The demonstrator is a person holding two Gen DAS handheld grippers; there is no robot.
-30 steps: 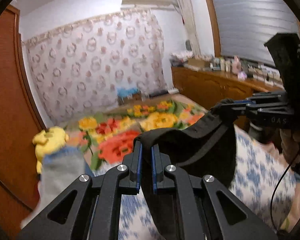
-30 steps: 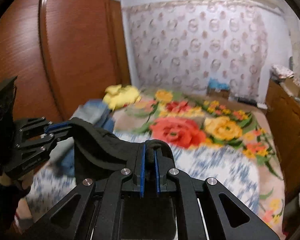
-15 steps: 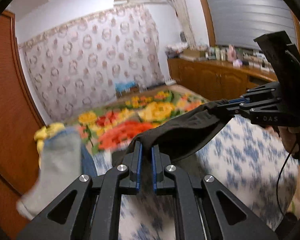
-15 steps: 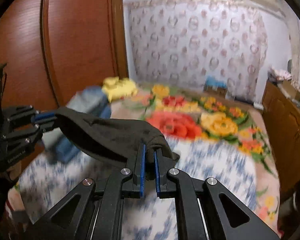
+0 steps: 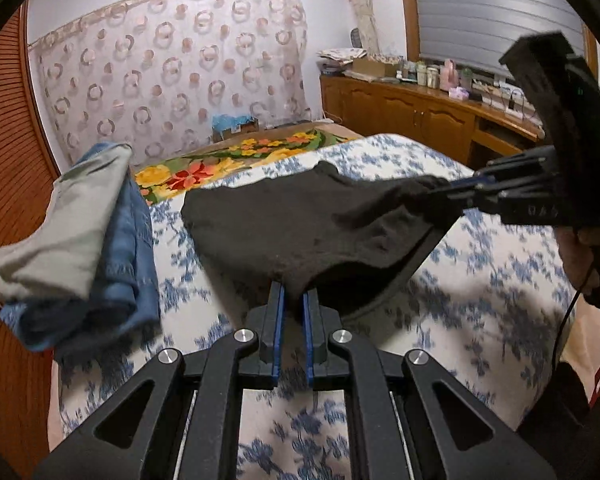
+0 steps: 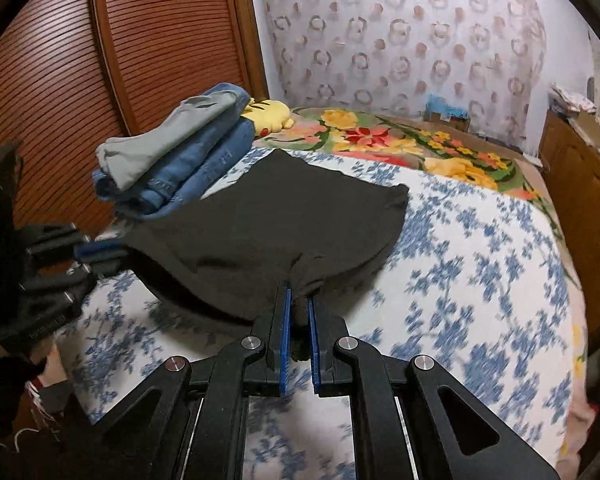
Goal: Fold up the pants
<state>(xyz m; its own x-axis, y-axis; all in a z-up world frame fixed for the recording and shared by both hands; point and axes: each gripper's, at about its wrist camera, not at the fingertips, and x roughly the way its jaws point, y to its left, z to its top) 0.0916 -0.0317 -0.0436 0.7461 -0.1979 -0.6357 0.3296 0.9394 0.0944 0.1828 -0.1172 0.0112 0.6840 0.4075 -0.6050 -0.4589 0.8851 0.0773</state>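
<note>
Your left gripper [image 5: 291, 300] is nearly closed: blue pads [image 5: 277, 320] pinch one near corner of the black pants [image 5: 300, 224], cloth bunched between them. Your right gripper [image 6: 298, 306] is likewise nearly closed, its pads [image 6: 285, 320] clamped on the other near corner. The pants hang stretched between the two grips; the far part lies spread on the blue-flowered cover [image 6: 480, 260] of the bed. Far left corner of the pants sits just beside the stack of folded jeans [image 6: 188, 164]. Near edge is lifted off the cover. Frames slightly blurred.
</note>
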